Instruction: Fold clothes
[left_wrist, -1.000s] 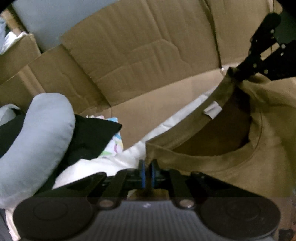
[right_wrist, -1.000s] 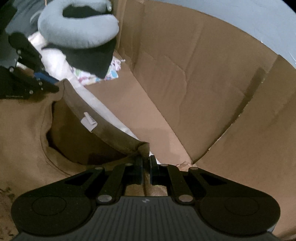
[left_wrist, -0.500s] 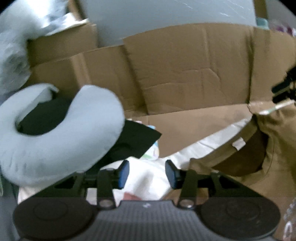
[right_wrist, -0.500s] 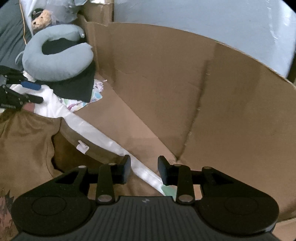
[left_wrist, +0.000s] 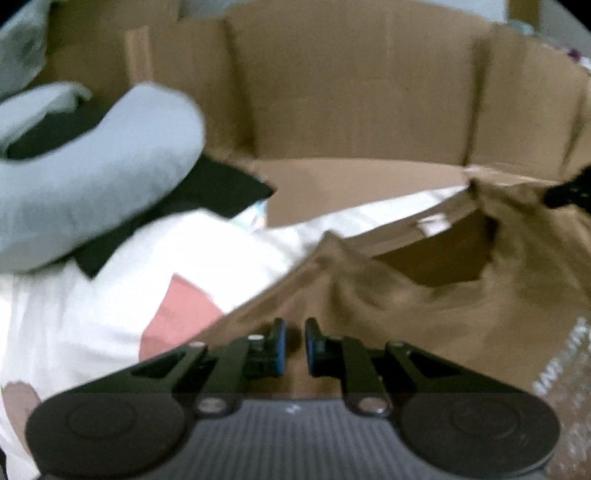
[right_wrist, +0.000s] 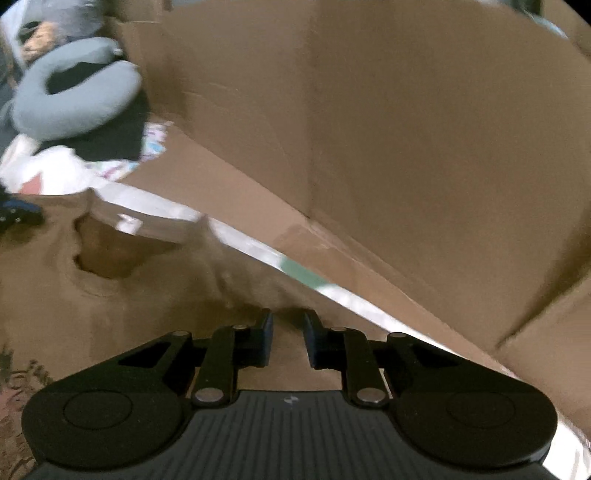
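Note:
A brown T-shirt (left_wrist: 424, 306) lies front side up on the white sheet, its neck opening and white label toward the cardboard. It also shows in the right wrist view (right_wrist: 122, 306). My left gripper (left_wrist: 293, 332) hovers over the shirt's left shoulder with a narrow gap between the jaws and nothing in them. My right gripper (right_wrist: 288, 321) is open over the shirt's right shoulder, also empty. The other gripper's tip shows at each view's edge.
A cardboard box wall (left_wrist: 351, 92) stands behind the shirt. A grey neck pillow (left_wrist: 92, 166) lies on black cloth (left_wrist: 221, 188) to the left. A white sheet (left_wrist: 110, 295) with a pink patch (left_wrist: 177, 317) lies under the shirt.
Both grippers have let go of the shirt's collar, opened, and pulled back toward the shoulders. The shirt has dropped onto the sheet. The left jaws have since narrowed.

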